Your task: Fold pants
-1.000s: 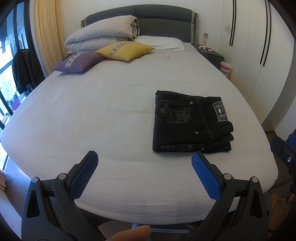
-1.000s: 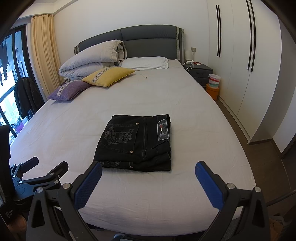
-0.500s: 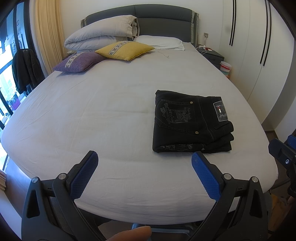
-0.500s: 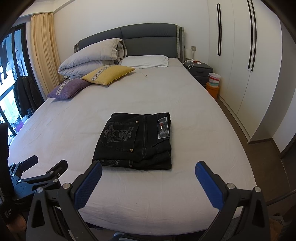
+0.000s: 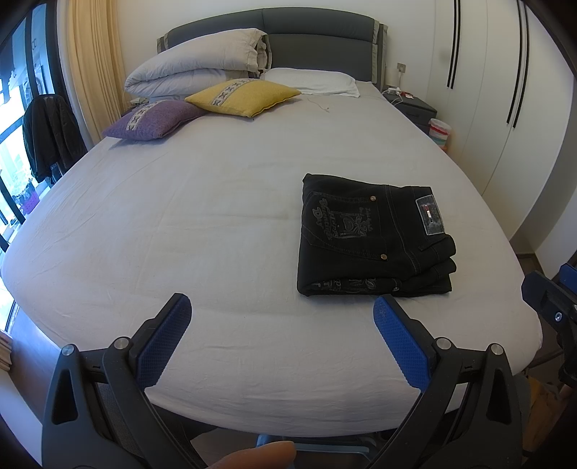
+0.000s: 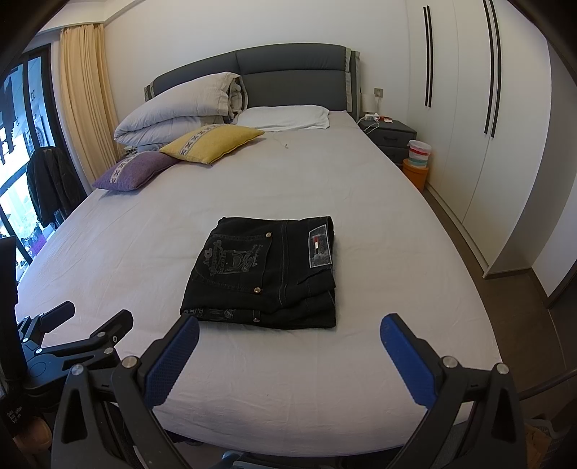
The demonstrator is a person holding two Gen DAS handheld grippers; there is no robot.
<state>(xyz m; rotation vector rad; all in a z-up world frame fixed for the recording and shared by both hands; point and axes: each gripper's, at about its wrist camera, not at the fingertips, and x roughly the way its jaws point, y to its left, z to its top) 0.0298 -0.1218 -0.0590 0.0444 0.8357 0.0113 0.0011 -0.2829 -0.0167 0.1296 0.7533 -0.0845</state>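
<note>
The pants (image 5: 375,236) lie folded into a compact black stack on the bed (image 5: 187,231), flat on the pale sheet near the foot edge. In the left wrist view they sit at about 2 o'clock from the centre; in the right wrist view they lie near the middle, slightly toward 6 o'clock. An embroidered back pocket faces up, and a small patch with a red and white mark sits along the stack's right edge (the lower layers peek out along the near edge).

The left gripper (image 5: 282,310) hangs over the foot of the bed, its blue pads spread wide and holding nothing; the pants lie just past its right pad at 1 o'clock, not touching. The right gripper (image 6: 289,330) is likewise spread wide and empty, with the stack just beyond the gap between its pads, at 12 o'clock and apart from both.

Toward the head of the bed, at 11 o'clock, a yellow cushion (image 5: 243,95) overlaps a purple cushion (image 5: 153,119) in front of a rolled grey duvet (image 5: 198,57). A white pillow (image 5: 312,80) lies against the dark headboard (image 5: 321,34).
</note>
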